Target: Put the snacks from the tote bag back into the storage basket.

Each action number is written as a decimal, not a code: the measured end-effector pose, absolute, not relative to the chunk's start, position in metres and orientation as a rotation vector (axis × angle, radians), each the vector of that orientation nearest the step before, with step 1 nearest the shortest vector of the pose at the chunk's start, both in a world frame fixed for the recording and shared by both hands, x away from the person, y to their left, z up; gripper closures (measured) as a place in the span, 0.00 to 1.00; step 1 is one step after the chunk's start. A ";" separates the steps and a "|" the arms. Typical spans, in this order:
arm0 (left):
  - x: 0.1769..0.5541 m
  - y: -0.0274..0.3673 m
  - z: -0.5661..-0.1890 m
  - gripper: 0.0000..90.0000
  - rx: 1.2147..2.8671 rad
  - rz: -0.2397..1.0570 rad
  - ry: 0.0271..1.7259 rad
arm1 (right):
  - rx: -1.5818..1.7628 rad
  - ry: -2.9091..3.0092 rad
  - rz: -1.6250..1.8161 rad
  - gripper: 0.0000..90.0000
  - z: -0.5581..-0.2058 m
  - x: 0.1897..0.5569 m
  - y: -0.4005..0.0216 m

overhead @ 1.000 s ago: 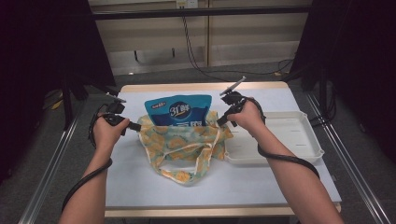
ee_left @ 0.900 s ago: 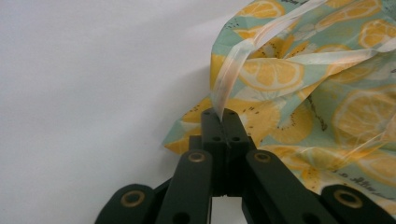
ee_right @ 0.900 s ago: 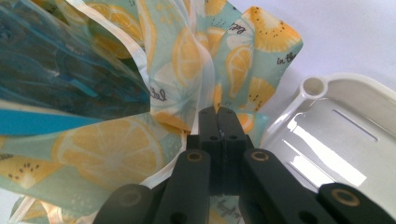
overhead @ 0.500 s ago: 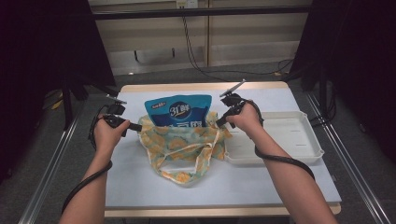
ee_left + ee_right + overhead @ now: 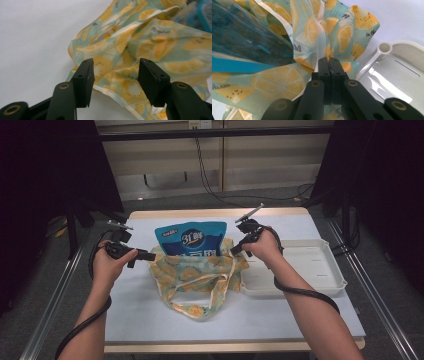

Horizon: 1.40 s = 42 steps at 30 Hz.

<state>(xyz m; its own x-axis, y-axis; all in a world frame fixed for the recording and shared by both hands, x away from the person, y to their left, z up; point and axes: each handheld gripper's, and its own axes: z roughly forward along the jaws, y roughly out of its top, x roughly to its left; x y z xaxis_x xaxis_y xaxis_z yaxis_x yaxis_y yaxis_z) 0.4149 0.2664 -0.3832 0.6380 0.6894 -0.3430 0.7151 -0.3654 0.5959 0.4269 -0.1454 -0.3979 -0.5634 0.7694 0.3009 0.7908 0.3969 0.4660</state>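
Note:
A lemon-print cloth bag lies on the white table with a blue snack pouch standing in its mouth. My left gripper hovers at the bag's left edge. Its jaws have just been opening. In the left gripper view this gripper stands open, with the bag's cloth loose beyond and below the pads. My right gripper is at the bag's right rim. In the right gripper view it is shut on the bag's rim, next to the pouch.
A white plastic tray sits right of the bag, its corner close beside my right gripper. The bag's handles trail toward the front edge of the table. Metal rails run along both sides.
My left gripper has opened and let go of the bag's left edge, drawing slightly away to the left. The right gripper has stayed put on the rim.

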 end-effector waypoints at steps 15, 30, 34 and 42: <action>0.382 0.251 -0.373 0.32 2.144 0.000 0.923 | -1.443 -2.598 -0.904 0.97 -0.394 0.421 -0.148; 0.366 0.227 -0.382 0.45 2.175 0.015 0.823 | -1.428 -2.608 -0.890 0.95 -0.392 0.419 -0.149; 0.368 0.223 -0.383 0.63 2.167 0.006 0.802 | -1.434 -2.600 -0.895 0.96 -0.391 0.419 -0.148; 0.366 0.223 -0.385 0.97 2.149 -0.018 0.803 | -1.427 -2.592 -0.897 0.98 -0.392 0.419 -0.147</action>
